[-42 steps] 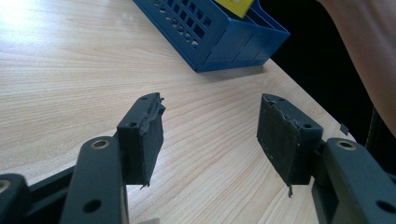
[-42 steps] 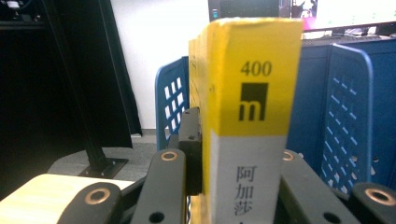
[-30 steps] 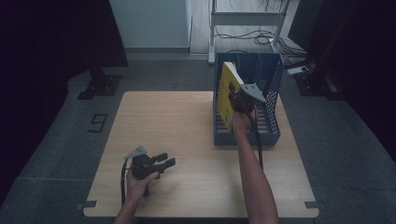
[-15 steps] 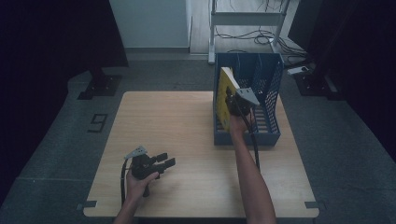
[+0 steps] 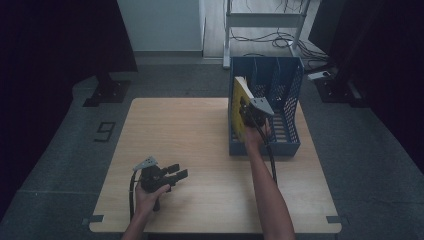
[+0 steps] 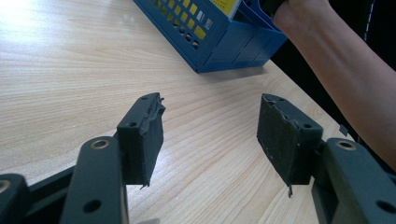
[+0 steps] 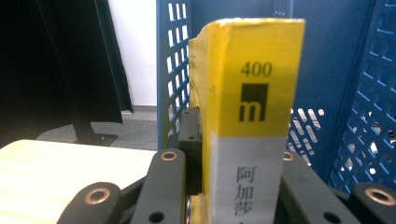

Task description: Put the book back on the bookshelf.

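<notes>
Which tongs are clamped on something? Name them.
The right tongs, at the blue rack: shut on the yellow book's spine. The left tongs rest over bare table, jaws apart, holding nothing.

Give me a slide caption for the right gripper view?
Right gripper clamps a yellow book by its spine, upright beside the blue file rack.

The right tongs (image 5: 246, 111), clamped on the yellow book (image 5: 238, 105), now sit lower and a little further left than a second ago, toward the left wall of the blue file rack (image 5: 290, 145) at the counter's far right corner. The book comes down with them, standing nearly upright in the rack's leftmost slot where earlier it was raised and more tilted above the rim. The right forearm (image 5: 265, 185) leans correspondingly leftward.
</notes>
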Demonstrator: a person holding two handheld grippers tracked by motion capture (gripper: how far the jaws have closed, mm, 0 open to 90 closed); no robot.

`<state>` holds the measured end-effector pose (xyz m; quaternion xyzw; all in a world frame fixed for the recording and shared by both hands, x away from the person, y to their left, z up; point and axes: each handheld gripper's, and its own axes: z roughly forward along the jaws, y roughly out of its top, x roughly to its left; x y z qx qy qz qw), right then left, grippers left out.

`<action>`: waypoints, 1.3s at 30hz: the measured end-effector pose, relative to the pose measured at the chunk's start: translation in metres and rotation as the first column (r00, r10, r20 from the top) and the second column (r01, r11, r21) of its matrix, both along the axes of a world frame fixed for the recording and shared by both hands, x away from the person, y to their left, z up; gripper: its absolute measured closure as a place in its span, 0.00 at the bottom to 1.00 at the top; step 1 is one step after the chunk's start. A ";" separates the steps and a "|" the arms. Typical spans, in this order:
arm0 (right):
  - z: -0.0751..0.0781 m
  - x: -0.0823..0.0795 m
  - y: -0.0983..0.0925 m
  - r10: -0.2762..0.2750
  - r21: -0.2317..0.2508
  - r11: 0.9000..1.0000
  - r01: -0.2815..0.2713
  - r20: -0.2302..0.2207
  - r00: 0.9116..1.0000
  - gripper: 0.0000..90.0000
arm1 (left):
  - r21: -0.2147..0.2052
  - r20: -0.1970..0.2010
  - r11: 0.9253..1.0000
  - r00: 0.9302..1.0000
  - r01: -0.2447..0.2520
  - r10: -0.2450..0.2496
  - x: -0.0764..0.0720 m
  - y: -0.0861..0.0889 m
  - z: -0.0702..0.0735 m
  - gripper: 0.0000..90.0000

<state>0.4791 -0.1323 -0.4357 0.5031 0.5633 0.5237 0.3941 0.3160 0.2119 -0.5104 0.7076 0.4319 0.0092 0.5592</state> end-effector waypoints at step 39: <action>0.023 -0.004 -0.010 0.141 -0.025 0.989 -0.147 -0.155 0.978 0.75 | 0.002 0.004 1.000 1.000 0.004 -0.004 -0.002 -0.001 0.002 0.45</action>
